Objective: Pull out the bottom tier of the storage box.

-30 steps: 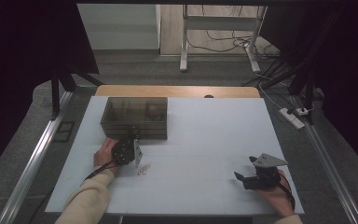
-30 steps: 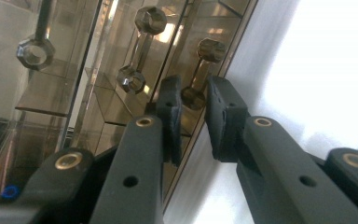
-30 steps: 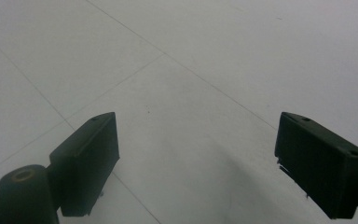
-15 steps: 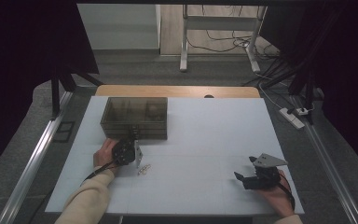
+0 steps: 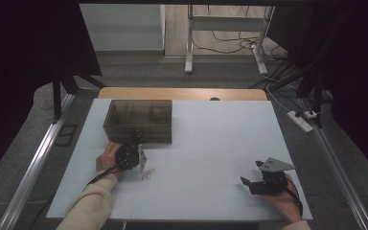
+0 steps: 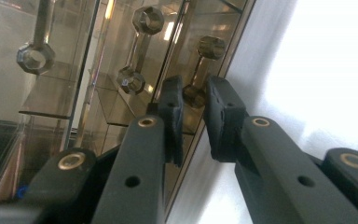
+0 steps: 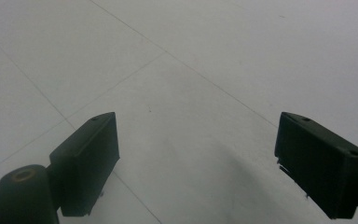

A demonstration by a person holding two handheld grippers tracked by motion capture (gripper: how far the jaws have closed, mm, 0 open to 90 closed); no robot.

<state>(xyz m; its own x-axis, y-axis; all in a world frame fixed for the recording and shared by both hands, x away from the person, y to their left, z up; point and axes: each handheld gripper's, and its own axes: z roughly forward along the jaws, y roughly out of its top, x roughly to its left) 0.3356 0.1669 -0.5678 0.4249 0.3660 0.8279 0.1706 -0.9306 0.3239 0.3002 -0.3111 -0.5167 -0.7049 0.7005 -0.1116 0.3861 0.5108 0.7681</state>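
White table top (image 5: pixel 211 143) w/ faint seam lines, a wooden edge at its far side, dark curtains left and right, grey floor beyond w/ cables and a power strip (image 5: pixel 301 120).

Hard to read: the smoked clear drawer box (image 5: pixel 139 120) stands at the far left of the table; its contents are murky through the tinted walls in the high view. The left gripper view shows the box front close up (image 6: pixel 74 70), w/ several faceted knobs on stems, but reflections double them, so which is real and which is mirrored is hard to say. The left gripper (image 5: pixel 136 146) sits at the box's near front; its jaws stand narrow around one knob (image 6: pixel 192 93), the pads close on either side of it and probably gripping it, though contact isn't clear. The knob's head is partly hidden behind the pads.

Just beside the left gripper, on the table, lie a few small pale pieces (image 5: pixel 147 174), too small to identify.

The right gripper (image 5: pixel 251 181) rests near the front right corner, well apart from the box, the hand under it cut off by the frame's bottom. Its jaws are wide apart, w/ bare table between them (image 7: pixel 196 154).
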